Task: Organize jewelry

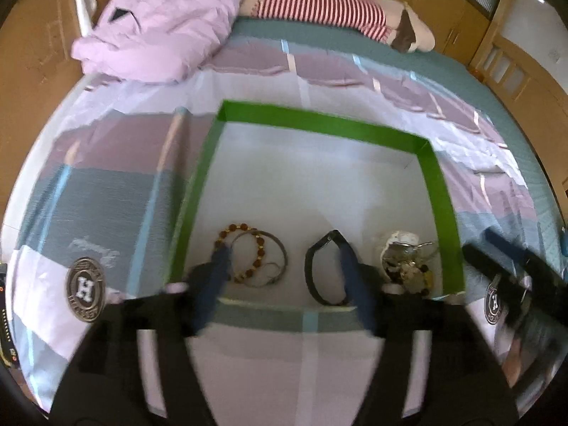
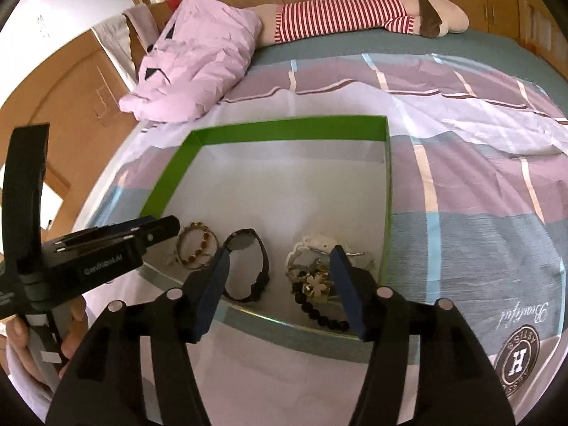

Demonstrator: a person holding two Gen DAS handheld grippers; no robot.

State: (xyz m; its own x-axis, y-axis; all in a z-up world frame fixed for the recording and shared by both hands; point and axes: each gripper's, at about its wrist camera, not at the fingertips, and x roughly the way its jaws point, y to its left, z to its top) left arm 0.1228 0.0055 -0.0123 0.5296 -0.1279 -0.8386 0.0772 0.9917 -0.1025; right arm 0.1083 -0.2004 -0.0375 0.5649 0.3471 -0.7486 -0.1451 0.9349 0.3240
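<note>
So your green-walled box (image 1: 440, 213) is sitting on the bed (image 1: 106, 191), and all the jewelry is lined up along its near edge. From the left wrist cam, your left gripper (image 1: 284, 277) is spread wide with nothing in it. Its left finger sits over the beaded bracelet (image 1: 245, 248), which is tangled up with a thin silver bangle (image 1: 280, 248), and its right finger overlaps the black watch (image 1: 319, 266), so the bare box floor is what's between the fingers. The messy pile of mixed pieces (image 1: 404, 262) is just right of that, by the box's right wall. Your right gripper (image 2: 280, 284) is wide open and empty too. The watch (image 2: 255, 266) is right by its left finger, the pile (image 2: 312, 273) is by its right one, and a black bead strand (image 2: 323, 316) trails toward you. The pink pillow (image 2: 191, 64) and striped plush (image 2: 355, 10) are way off at the far end.
</note>
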